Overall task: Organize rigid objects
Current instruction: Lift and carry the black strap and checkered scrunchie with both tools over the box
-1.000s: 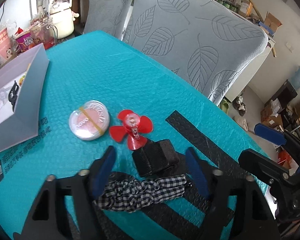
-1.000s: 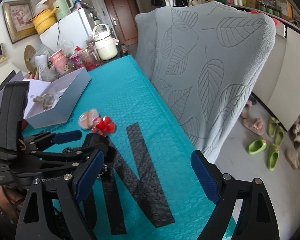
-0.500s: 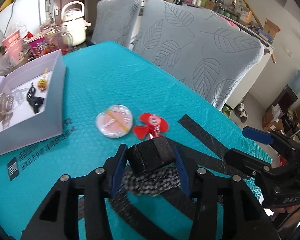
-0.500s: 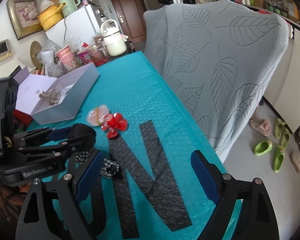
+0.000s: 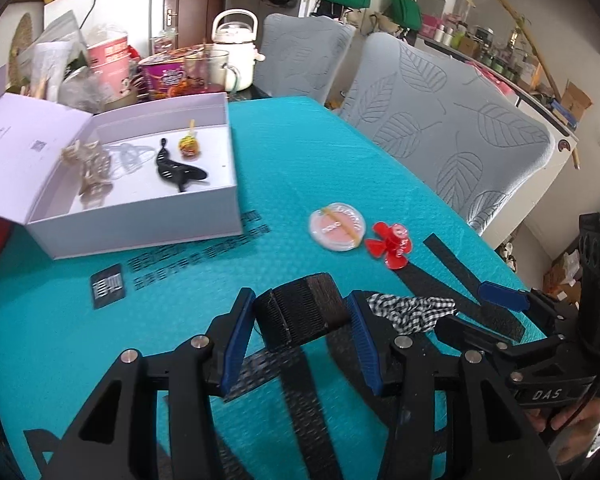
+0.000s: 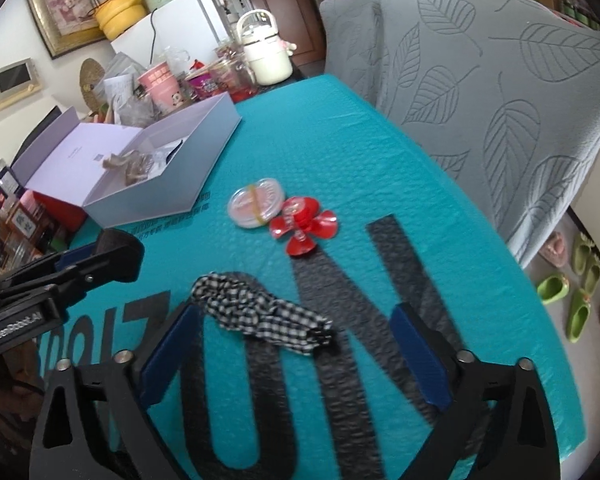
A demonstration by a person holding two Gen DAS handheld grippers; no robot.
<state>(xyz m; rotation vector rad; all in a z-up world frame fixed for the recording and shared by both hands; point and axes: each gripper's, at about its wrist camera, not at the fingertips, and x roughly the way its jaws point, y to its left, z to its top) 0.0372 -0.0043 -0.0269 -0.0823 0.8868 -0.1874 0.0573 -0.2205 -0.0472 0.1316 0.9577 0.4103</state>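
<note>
The left gripper (image 5: 300,322) is clenched on one black block (image 5: 300,312), fuzzy and ribbed, squeezed between its two blue pads and held above the teal table (image 5: 300,160). The right gripper (image 6: 296,356) is released, its jaws spread wide around one black-and-white checked scrunchie (image 6: 260,316), which lies crumpled on the black lettering near the table's front edge. Further in sit one round pink case (image 6: 256,202) banded with a yellow elastic and, touching it, one red fan-shaped piece (image 6: 304,228). At the far left corner stands one open white box (image 5: 140,216) holding one black clip (image 5: 176,168), one small orange item (image 5: 189,147) and a beige clip (image 5: 90,164).
</note>
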